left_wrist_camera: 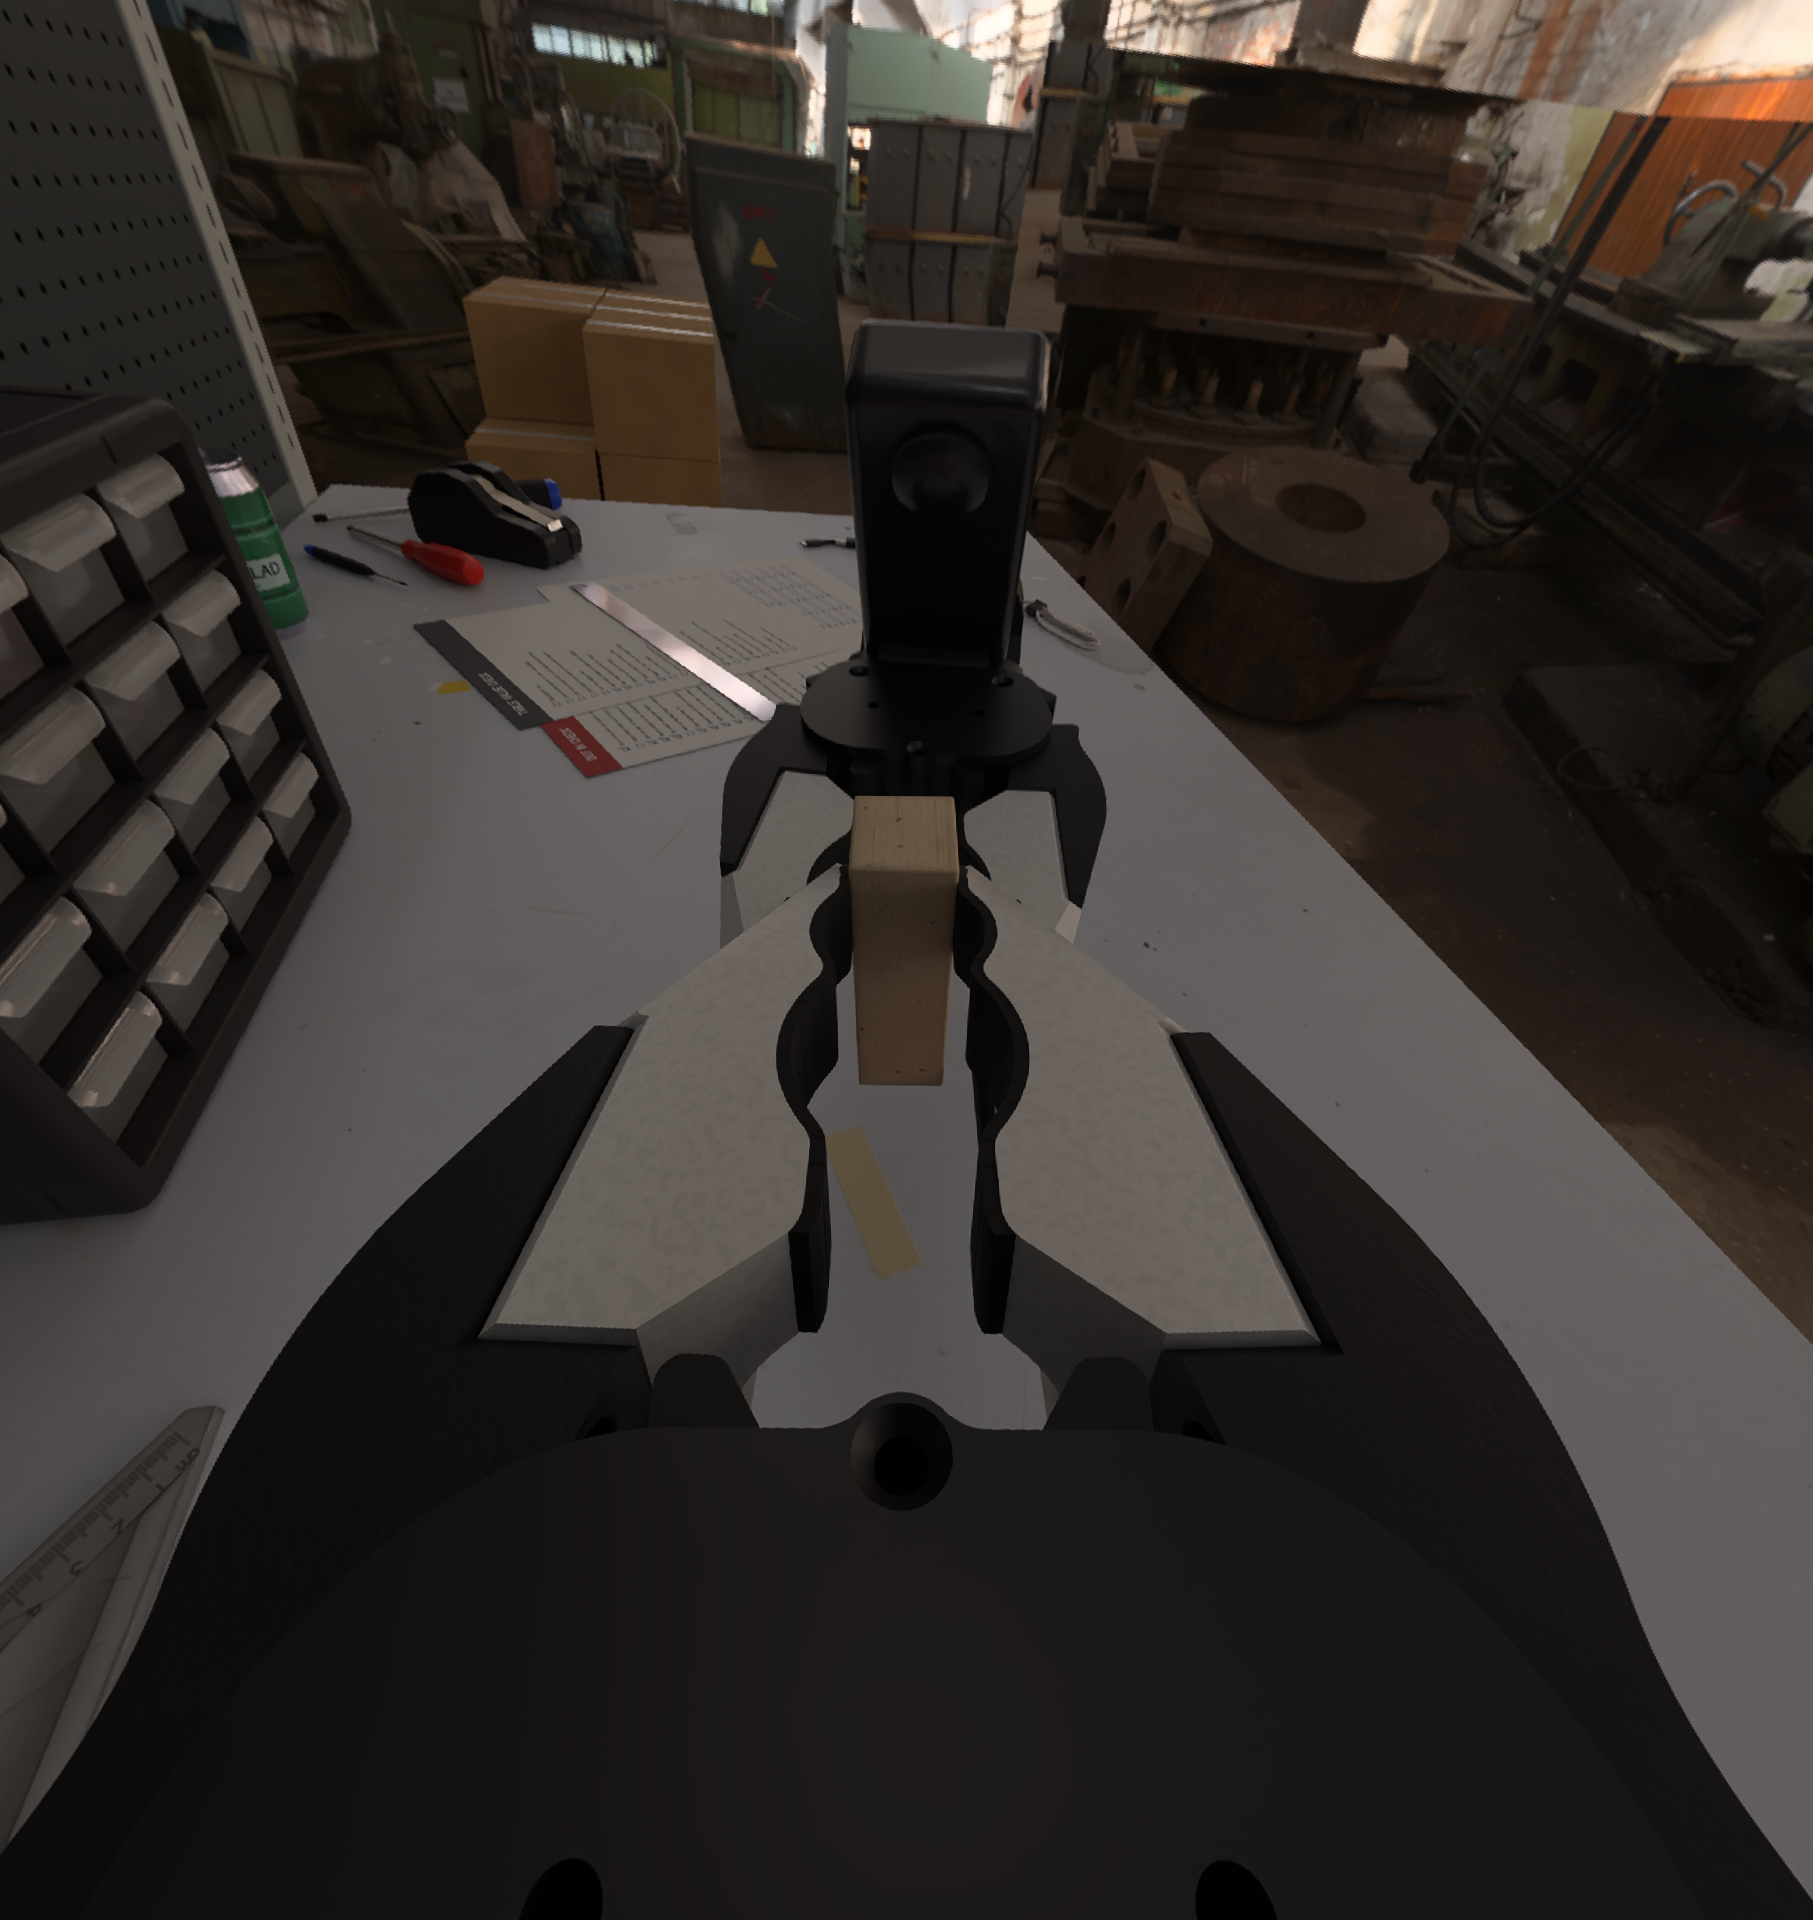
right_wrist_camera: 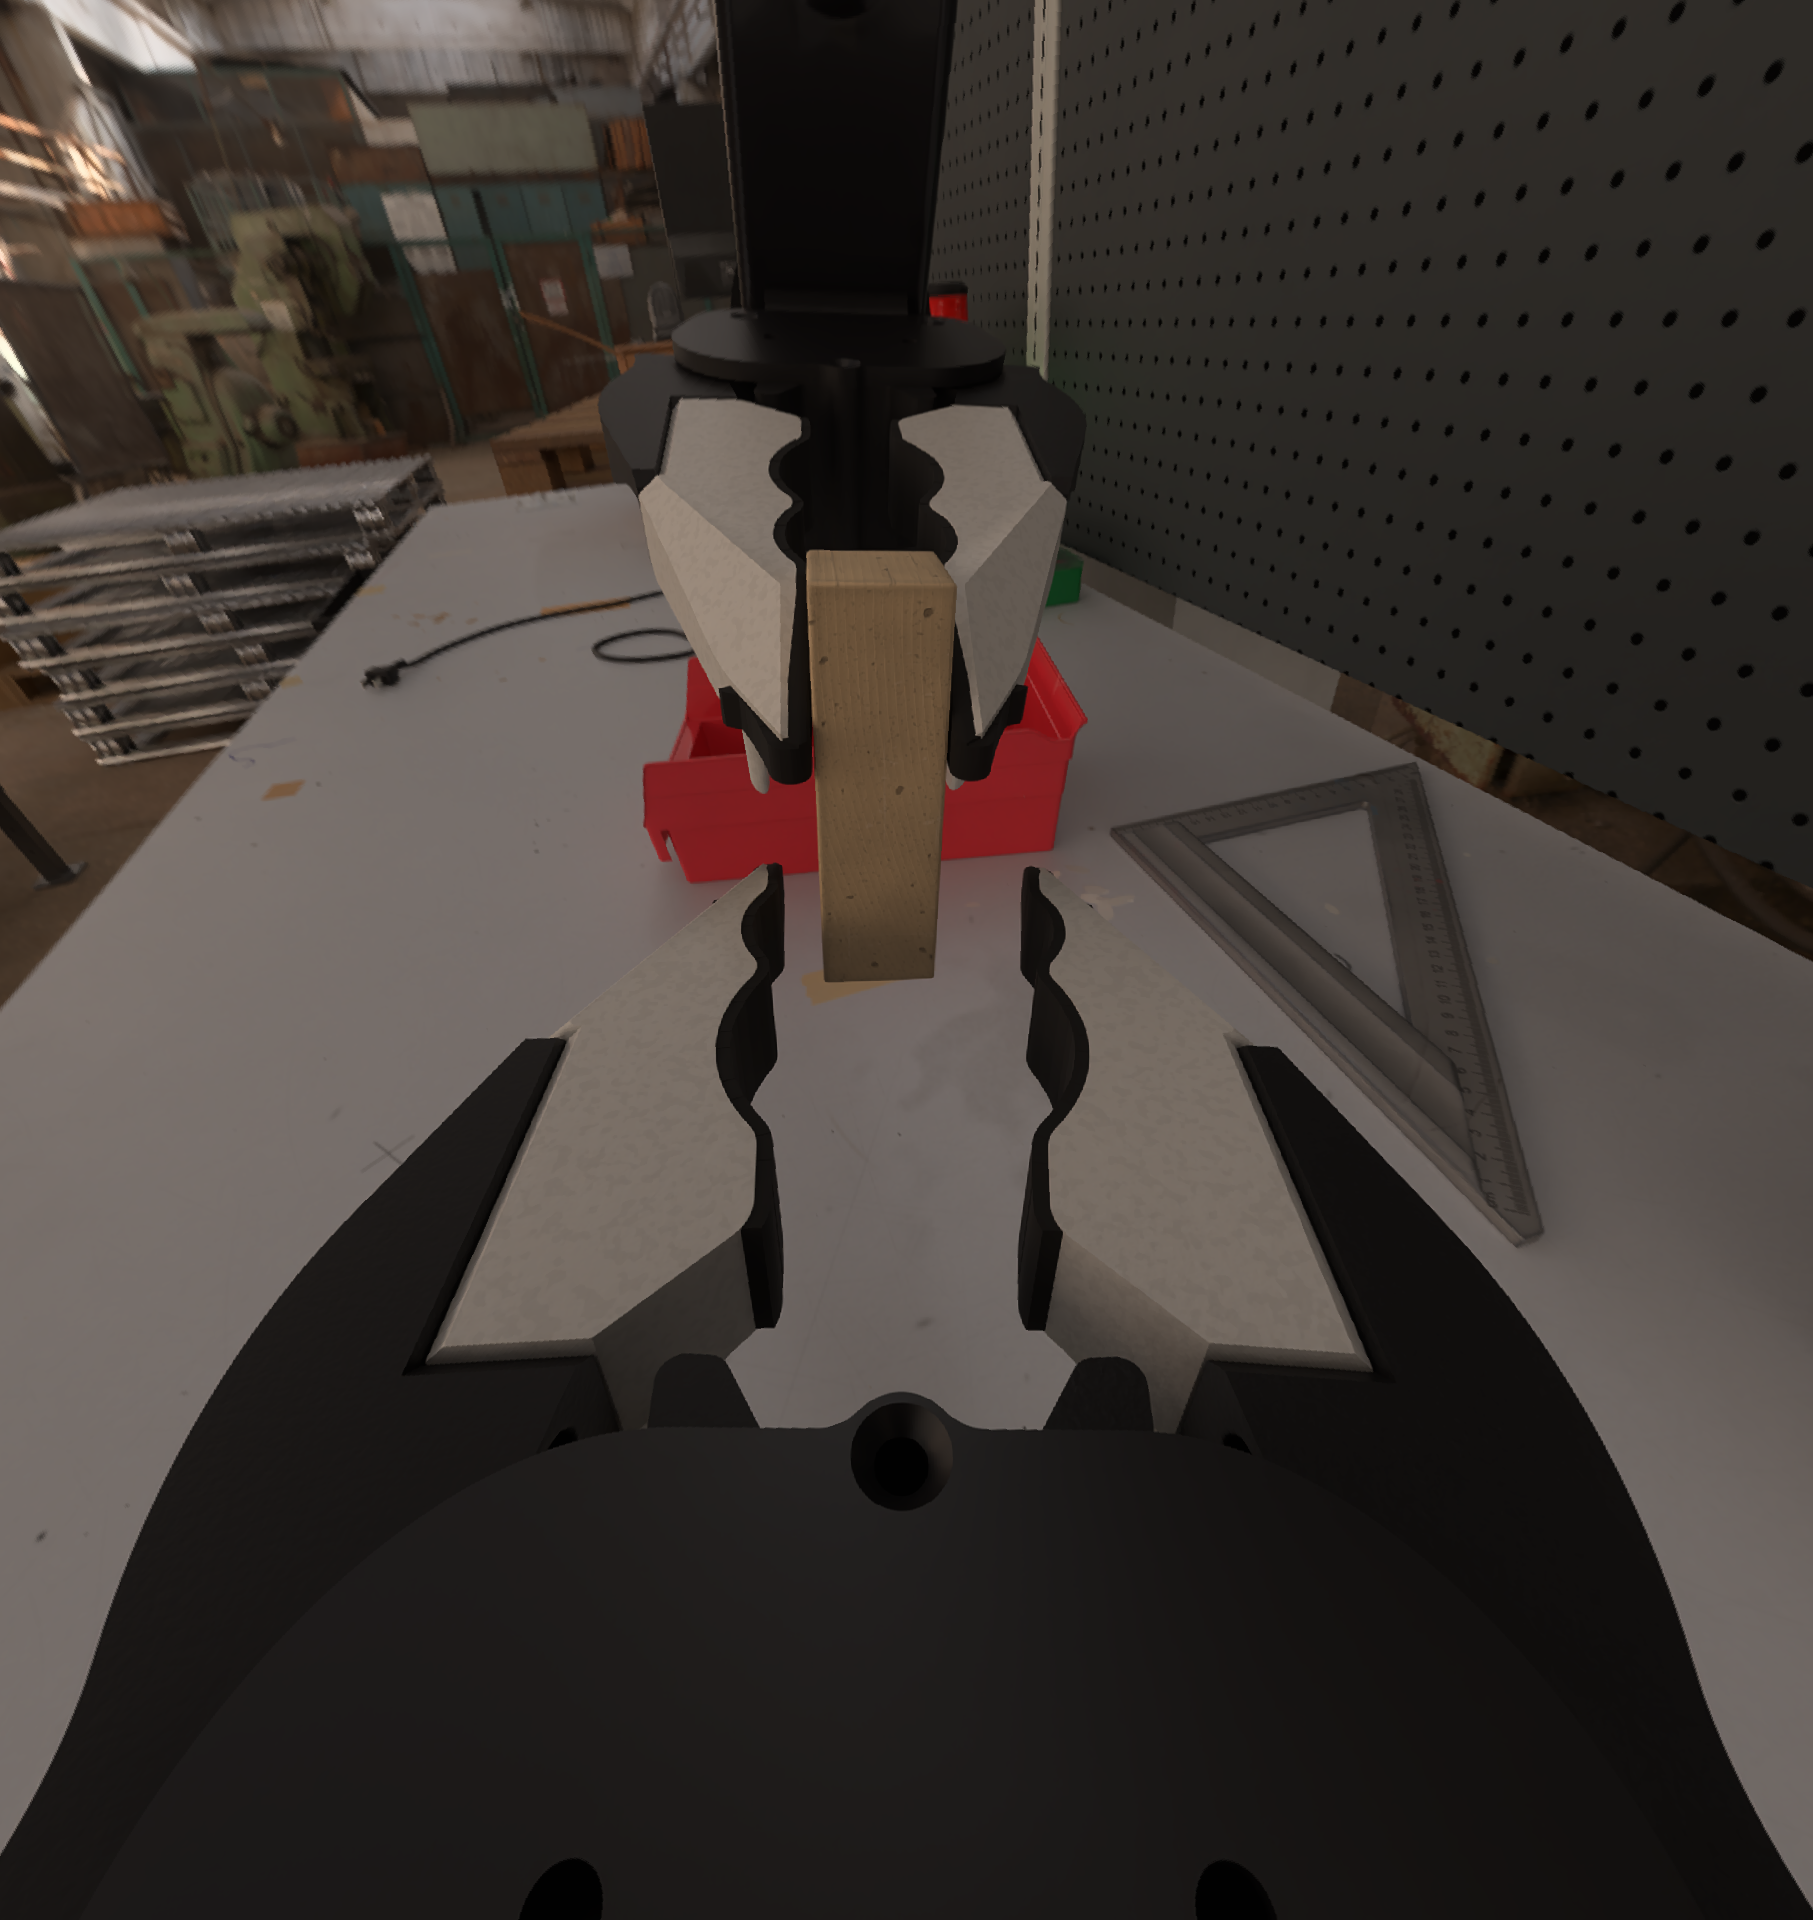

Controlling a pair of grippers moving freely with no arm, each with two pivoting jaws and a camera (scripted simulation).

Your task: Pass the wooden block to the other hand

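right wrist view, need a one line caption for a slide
Left gripper holds the wooden block upright above the table; the open right gripper faces it.

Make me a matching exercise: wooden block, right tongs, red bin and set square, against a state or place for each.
1 wooden block
2 right tongs
3 red bin
4 set square

A open
B flat on the table beside the pegboard
C clamped in the left tongs
D on the table, beyond the block

Pairs: 1-C, 2-A, 3-D, 4-B

Block (left_wrist_camera: pixel 903 935) between left tongs (left_wrist_camera: pixel 902 925), facing right tongs (left_wrist_camera: pixel 907 831).
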